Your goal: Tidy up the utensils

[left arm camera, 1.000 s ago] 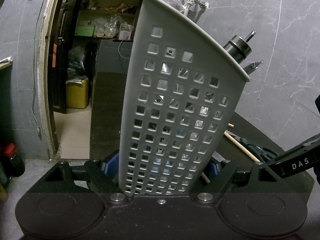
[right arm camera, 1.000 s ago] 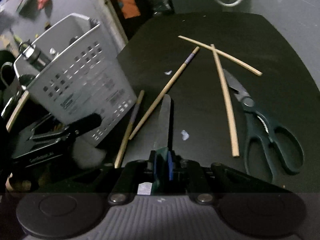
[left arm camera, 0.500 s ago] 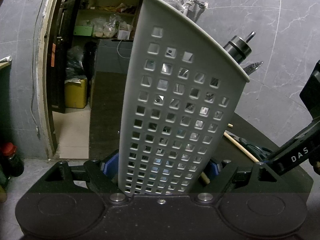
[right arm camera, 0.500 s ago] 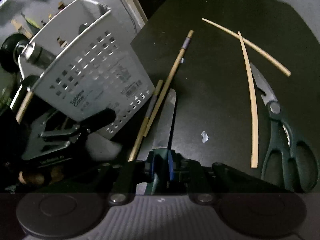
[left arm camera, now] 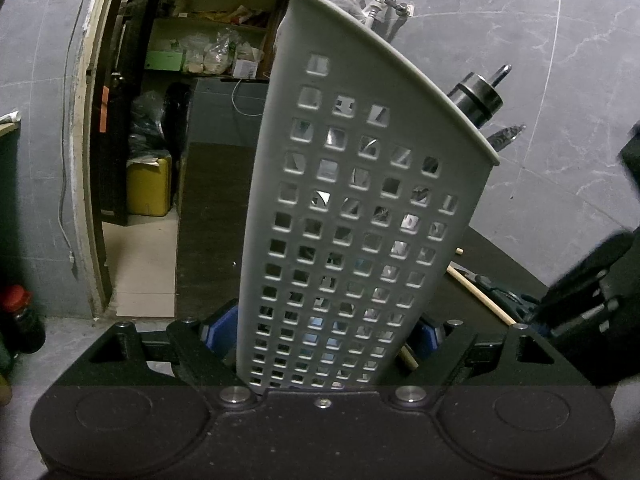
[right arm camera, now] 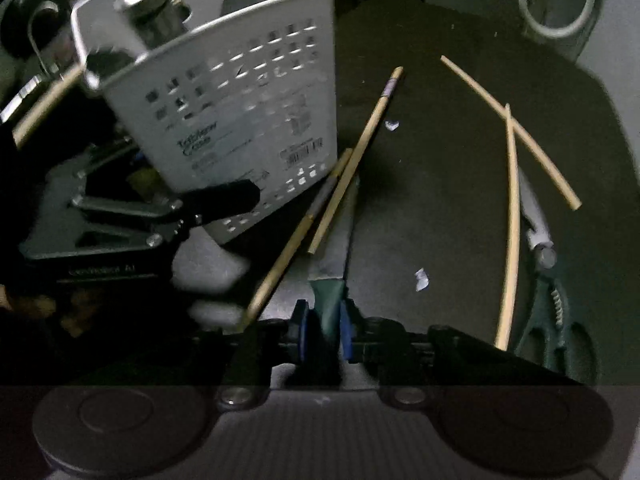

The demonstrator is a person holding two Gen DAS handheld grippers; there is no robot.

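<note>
A tall grey perforated utensil holder (left arm camera: 360, 200) stands tilted between the blue pads (left arm camera: 218, 330) of my left gripper (left arm camera: 322, 332), which is shut on its lower walls. A black-capped handle (left arm camera: 478, 98) and a metal tip (left arm camera: 506, 138) stick out of its top. In the right wrist view the holder (right arm camera: 240, 112) leans at upper left, with a left finger (right arm camera: 224, 200) against its side. My right gripper (right arm camera: 324, 328) is shut on the green handle of a knife (right arm camera: 334, 248), whose blade points forward over the black table (right arm camera: 440, 160), just right of the holder's base.
Two purple-banded chopsticks (right arm camera: 352, 164) (right arm camera: 292, 240) lie beside the holder's base. Two pale bamboo sticks (right arm camera: 510, 220) (right arm camera: 532, 152) cross at the right, next to dark green scissors (right arm camera: 548, 292). Small white scraps dot the table. An open doorway with shelves (left arm camera: 208, 56) lies behind the holder.
My right gripper has swung left and rolled with the knife, so the holder now looms closer in its view. The left gripper and the holder have kept still.
</note>
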